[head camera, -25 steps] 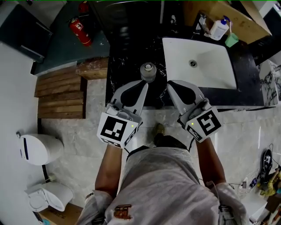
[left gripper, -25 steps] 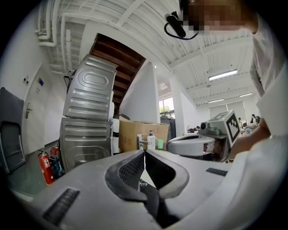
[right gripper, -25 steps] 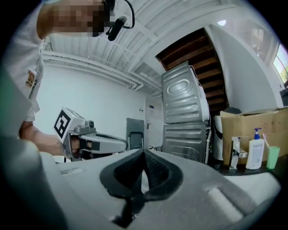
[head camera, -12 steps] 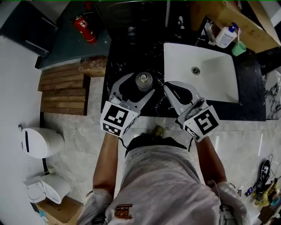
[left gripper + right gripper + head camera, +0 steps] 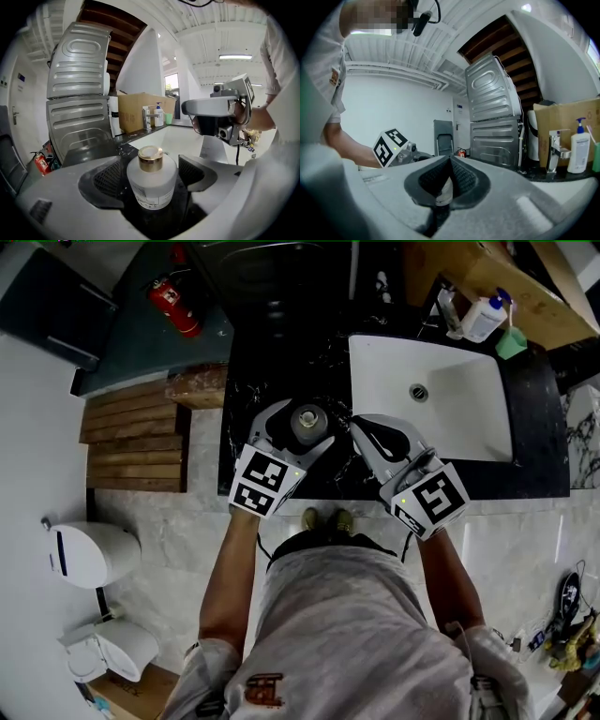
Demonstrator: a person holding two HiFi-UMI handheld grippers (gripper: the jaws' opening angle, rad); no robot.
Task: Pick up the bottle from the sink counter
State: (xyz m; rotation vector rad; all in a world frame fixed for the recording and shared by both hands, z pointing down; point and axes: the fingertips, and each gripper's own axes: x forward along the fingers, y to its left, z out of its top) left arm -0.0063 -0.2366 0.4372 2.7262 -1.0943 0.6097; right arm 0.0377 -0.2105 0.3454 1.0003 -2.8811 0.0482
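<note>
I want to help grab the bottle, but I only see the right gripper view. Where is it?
Observer: The bottle stands on the black counter, between the left gripper's jaws, which are opening.
Operator: What does it look like?
Observer: White, with a gold cap.
Operator: Is my gripper near it?
Observer: Yes. The right gripper, jaws together, sits just to its right, by the white sink's front corner.

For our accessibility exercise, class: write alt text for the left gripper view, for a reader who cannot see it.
A squat white bottle with a gold cap stands on the black counter between the opening jaws of the left gripper, untouched by them. Behind it are a white sink and the right gripper.
</note>
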